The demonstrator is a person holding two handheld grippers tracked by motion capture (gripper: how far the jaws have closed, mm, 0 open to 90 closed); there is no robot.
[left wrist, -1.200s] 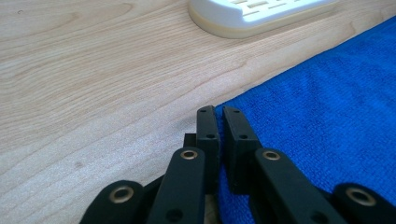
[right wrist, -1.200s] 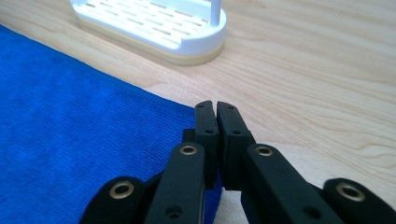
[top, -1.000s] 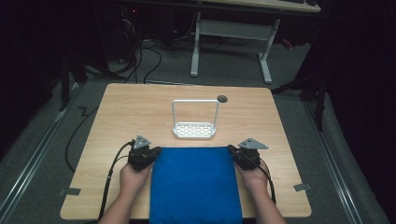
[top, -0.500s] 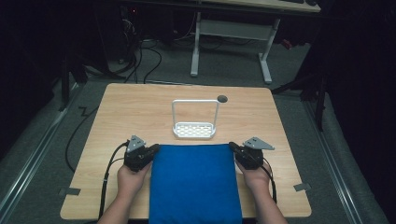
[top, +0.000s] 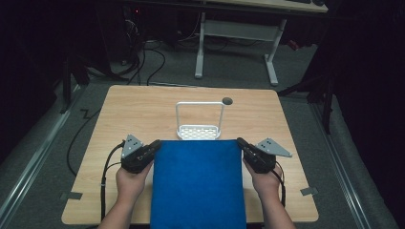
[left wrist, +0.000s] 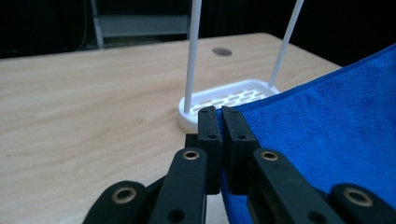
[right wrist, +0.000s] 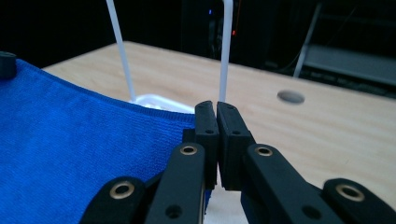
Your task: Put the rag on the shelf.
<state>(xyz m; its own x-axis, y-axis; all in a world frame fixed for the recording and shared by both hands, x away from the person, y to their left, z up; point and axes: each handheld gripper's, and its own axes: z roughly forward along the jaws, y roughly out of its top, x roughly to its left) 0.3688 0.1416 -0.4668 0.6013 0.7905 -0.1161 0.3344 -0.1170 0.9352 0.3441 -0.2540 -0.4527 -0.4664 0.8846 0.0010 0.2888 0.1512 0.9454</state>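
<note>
In the high view, a bright blue rectangular microfibre cloth (top: 197, 183) lies spread flat on the near half of the light wooden table (top: 143, 109), its far edge just in front of a small white plastic slotted rack with a tall wire hoop (top: 199, 122), while the left gripper (top: 154, 145) and right gripper (top: 241, 143) sit at its two far corners. In the left gripper view the black jaws are pinched together on the cloth's corner, the rack just beyond. The right gripper view shows its jaws likewise clamped on the opposite corner, with the cloth's edge stretched between.
</note>
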